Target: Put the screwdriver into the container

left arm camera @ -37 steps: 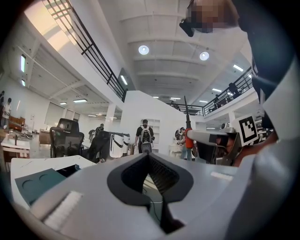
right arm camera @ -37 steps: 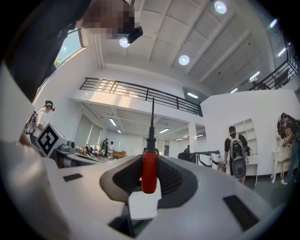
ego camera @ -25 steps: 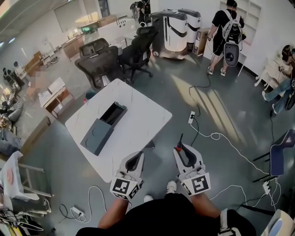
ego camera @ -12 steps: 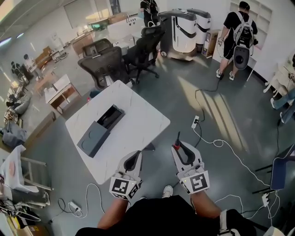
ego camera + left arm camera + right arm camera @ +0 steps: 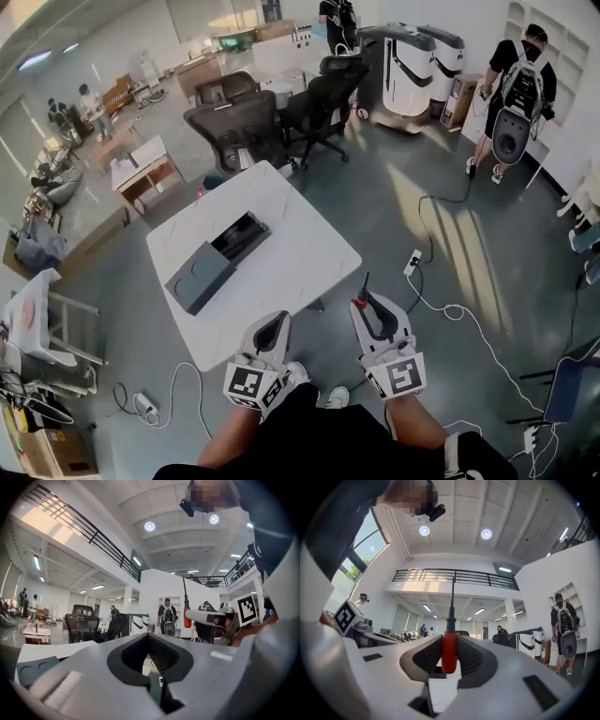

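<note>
The dark grey container (image 5: 242, 234) lies open on the white table (image 5: 300, 234), with its lid part (image 5: 199, 276) beside it toward me. My right gripper (image 5: 366, 302) hangs off the table's near right corner, shut on the red handle of the screwdriver (image 5: 362, 298). In the right gripper view the screwdriver (image 5: 449, 651) stands upright between the jaws of the right gripper (image 5: 450, 637), its black shaft pointing up. My left gripper (image 5: 278, 317) hovers at the table's near edge. The left gripper (image 5: 148, 634) is shut and holds nothing. The screwdriver (image 5: 187, 615) shows to its right.
Black office chairs (image 5: 246, 127) stand behind the table. Cables and a power strip (image 5: 412, 262) lie on the floor to the right. A person with a backpack (image 5: 514, 103) stands at the far right near a white machine (image 5: 412, 66). More desks (image 5: 145, 169) stand at the left.
The head view has shifted, so the table and room sit further right and lower in the frame. Both grippers keep their pose, and the screwdriver stays in the right one.
</note>
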Demonstrator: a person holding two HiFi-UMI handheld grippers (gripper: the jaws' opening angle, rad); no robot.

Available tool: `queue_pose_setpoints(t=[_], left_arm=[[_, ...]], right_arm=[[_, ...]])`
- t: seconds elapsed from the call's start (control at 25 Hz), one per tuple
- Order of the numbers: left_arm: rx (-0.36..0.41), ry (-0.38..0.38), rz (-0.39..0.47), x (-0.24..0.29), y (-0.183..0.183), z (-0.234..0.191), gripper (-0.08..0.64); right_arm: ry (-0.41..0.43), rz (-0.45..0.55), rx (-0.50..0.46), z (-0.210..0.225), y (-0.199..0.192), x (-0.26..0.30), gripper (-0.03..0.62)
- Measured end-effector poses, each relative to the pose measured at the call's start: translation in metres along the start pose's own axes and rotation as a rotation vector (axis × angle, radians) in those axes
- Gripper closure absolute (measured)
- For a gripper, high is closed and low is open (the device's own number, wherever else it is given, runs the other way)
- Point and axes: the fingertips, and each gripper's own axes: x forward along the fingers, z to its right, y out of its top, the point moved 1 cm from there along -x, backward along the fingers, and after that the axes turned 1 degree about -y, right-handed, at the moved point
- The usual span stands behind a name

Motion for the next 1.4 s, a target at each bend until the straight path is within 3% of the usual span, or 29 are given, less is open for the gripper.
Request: queue_pose_setpoints(t=[0.88, 1.4], left_arm=[[-0.017, 0.116, 0.042, 0.039, 0.01, -0.166, 0.554], [-0.056, 0.15, 0.064, 0.028, 0.004, -0.227, 0.554]], right_arm=[[0.122, -0.02, -0.015, -0.029, -0.024, 0.174, 0.492], [0.174, -0.043, -0.054, -0.065, -0.033, 0.225, 0.492]])
